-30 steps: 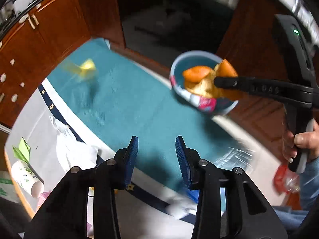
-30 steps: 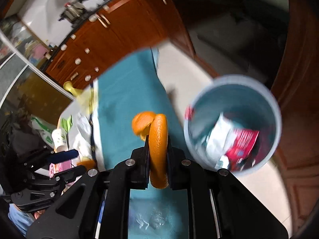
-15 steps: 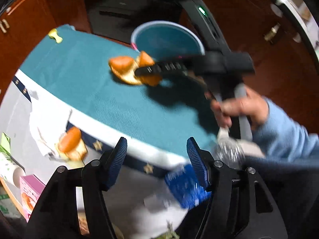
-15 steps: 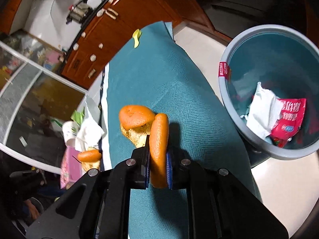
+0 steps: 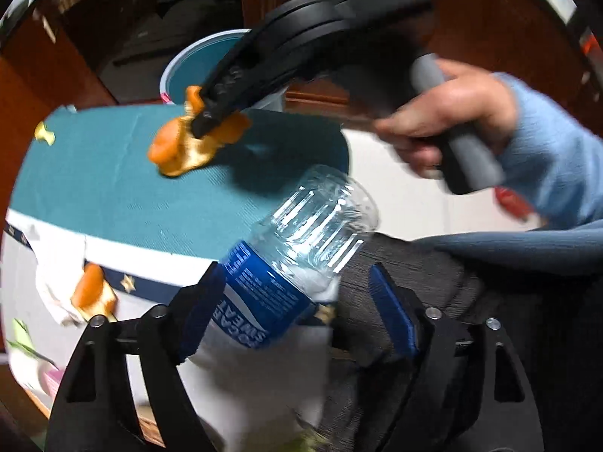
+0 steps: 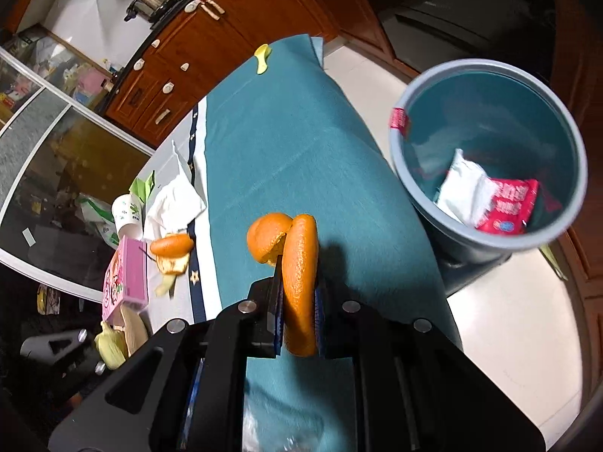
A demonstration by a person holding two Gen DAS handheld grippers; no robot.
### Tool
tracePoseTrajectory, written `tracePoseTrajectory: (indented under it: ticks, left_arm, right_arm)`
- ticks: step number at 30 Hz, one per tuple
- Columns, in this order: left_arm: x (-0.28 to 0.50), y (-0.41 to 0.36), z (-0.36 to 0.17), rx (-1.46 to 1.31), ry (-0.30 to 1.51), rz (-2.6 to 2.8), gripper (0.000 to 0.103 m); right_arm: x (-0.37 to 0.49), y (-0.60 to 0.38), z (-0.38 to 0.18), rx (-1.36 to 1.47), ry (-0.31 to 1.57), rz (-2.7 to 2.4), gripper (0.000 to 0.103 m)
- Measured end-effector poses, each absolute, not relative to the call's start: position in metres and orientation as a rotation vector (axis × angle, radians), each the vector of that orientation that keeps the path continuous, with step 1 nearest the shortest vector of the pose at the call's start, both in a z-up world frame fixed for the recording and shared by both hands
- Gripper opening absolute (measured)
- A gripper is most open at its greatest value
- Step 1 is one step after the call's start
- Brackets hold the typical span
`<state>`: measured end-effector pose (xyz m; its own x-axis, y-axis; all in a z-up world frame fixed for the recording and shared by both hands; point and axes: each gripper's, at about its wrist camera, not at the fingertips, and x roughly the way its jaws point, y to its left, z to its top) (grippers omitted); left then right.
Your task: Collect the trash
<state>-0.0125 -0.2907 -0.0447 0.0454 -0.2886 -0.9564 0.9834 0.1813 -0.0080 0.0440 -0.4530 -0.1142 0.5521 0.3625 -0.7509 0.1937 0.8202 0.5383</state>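
Orange peel [image 6: 297,275] sits clamped btwn the right tongs [image 6: 297,324], held up over the teal cloth [image 6: 286,158] on the desk [image 6: 508,339], w/ the grey bin [image 6: 426,203] just beside the cloth's right edge. Inside the bin: a white packet [image 6: 465,184] & a red wrapper [image 6: 508,207]. In the left wrist view the same peel [image 5: 188,143] hangs from the right tongs [image 5: 211,120] above the cloth [image 5: 113,188], bin rim [image 5: 177,64] behind it. Left tongs [image 5: 297,316] are spread wide apart, not gripping; a clear plastic bottle [image 5: 297,256] w/ blue label lies tilted btwn them, nearer the left finger [image 5: 196,312], can't tell if touching. Other trash lies at the far left of the desk, well apart from the bin: a second peel [image 6: 171,252] on a white tissue [image 6: 177,192], a paper cup [image 6: 128,213] on its side, a pink box [image 6: 126,278]. A small yellow scrap [image 6: 262,58] sits at the cloth's far end.
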Motion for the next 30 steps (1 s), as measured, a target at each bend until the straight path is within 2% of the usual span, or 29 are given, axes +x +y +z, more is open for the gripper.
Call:
tracePoseTrajectory:
  ticks: [3, 6, 9, 10, 11, 14, 23, 30]
  left_arm:
    - [-0.011, -0.297, -0.057, 0.932, 1.046, -1.200, 0.085]
    - [-0.018, -0.308, -0.074, 1.063, 0.990, -1.182, 0.095]
    - [-0.018, -0.315, -0.091, 1.148, 0.957, -1.136, 0.096]
    - [-0.011, -0.318, -0.095, 1.125, 0.980, -1.115, 0.092]
    - [-0.004, -0.318, -0.096, 1.087, 1.003, -1.104, 0.077]
    - [0.025, -0.313, -0.089, 0.878, 1.116, -1.084, 0.076]
    - [0.078, -0.311, -0.051, 0.689, 1.141, -0.969, 0.076]
    - [0.111, -0.388, -0.042, 0.621, 1.149, -0.979, 0.076]
  right_arm:
    - [0.035, -0.459, -0.118, 0.635, 1.010, 0.091, 0.012]
    - [0.033, -0.463, -0.122, 0.641, 1.020, 0.090, 0.012]
    - [0.033, -0.466, -0.125, 0.651, 1.024, 0.095, 0.012]
    - [0.034, -0.466, -0.125, 0.652, 1.024, 0.096, 0.012]
    - [0.035, -0.468, -0.125, 0.655, 1.023, 0.099, 0.012]
    - [0.036, -0.472, -0.124, 0.663, 1.021, 0.098, 0.012]
    - [0.041, -0.514, -0.093, 0.688, 0.931, 0.049, 0.012]
    - [0.034, -0.588, -0.080, 0.707, 0.885, -0.139, 0.012]
